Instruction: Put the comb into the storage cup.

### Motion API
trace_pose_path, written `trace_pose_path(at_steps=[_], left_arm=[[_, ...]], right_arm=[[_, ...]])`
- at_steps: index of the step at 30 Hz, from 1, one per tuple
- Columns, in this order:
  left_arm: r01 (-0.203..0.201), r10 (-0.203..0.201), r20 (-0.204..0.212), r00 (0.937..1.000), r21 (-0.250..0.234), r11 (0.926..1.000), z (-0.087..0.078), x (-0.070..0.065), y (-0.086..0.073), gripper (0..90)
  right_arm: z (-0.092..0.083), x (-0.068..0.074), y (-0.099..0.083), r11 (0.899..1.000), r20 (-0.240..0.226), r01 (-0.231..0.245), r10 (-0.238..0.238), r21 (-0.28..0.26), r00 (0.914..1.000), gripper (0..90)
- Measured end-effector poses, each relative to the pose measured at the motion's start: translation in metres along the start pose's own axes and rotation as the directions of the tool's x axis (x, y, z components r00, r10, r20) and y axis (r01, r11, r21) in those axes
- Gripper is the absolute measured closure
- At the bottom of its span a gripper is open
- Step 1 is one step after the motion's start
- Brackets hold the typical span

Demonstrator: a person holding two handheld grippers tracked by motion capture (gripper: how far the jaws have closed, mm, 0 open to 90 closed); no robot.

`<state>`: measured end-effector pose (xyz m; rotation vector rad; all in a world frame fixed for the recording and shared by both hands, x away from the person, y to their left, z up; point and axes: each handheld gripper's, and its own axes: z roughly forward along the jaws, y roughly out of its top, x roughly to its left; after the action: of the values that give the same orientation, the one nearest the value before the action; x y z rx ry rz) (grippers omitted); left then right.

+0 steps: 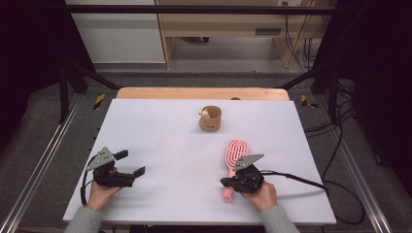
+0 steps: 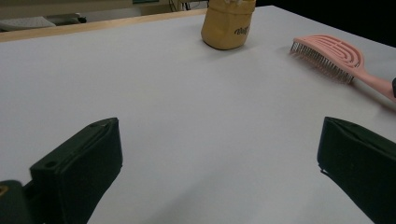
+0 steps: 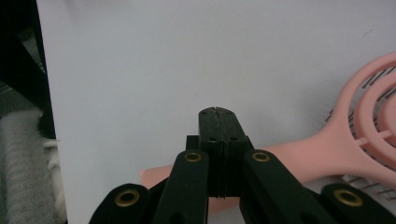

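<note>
At the left of the white table [image 1: 160, 145], the left gripper [image 1: 132, 164] is held low over the bare surface with its jaws spread wide, and nothing is seen between them. In the left gripper view, the small tan fabric cup with a little figure at its rim [image 2: 228, 24] is seen far ahead, near the back edge of the table.

In the middle toward the right, the pink plastic hairbrush with an oval slotted head [image 1: 235, 154] lies flat, its bristles turned down to the table and its handle pointing to the person's side.

At the right, the right gripper [image 1: 225, 182] is placed just above the brush handle [image 3: 299, 156], with its jaws pressed fully together and nothing held between them.

The step in hand is judged to be the picking up of the hairbrush. To do it well, the jaws should first be opened wider than the handle, then lowered so that one comes on each side of it, near the neck where the weight is balanced. The jaws should be closed before any lifting is done, otherwise the brush may be pushed away across the smooth table.
</note>
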<state>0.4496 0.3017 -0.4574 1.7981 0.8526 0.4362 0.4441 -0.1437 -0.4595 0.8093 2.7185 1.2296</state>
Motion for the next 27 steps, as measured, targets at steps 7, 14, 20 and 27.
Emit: trace_pose_path(at_steps=[7, 14, 20, 27], left_arm=[[0.001, -0.001, 0.0, 1.0, -0.002, 1.0, 0.0, 0.0, 0.0, 0.0], [0.002, -0.002, -0.001, 1.0, -0.002, 1.0, 0.0, 0.0, 0.0, 0.0], [0.001, -0.001, -0.001, 1.0, 0.0, 1.0, 0.0, 0.0, 0.0, 0.0], [0.002, -0.002, -0.002, 1.0, -0.002, 1.0, -0.001, 0.0, 0.0, 0.0]], right_arm=[[-0.002, 0.0, -0.001, 1.0, 0.018, 0.008, -0.009, 0.022, 0.9998, 90.0], [-0.004, -0.002, -0.003, 1.0, 0.027, 0.002, -0.003, 0.03, 0.9996, 90.0], [-0.008, -0.004, -0.007, 0.999, 0.039, -0.014, 0.013, 0.028, 0.9992, 90.0], [-0.011, -0.005, -0.01, 0.999, 0.057, -0.022, 0.019, 0.042, 0.9982, 90.0]])
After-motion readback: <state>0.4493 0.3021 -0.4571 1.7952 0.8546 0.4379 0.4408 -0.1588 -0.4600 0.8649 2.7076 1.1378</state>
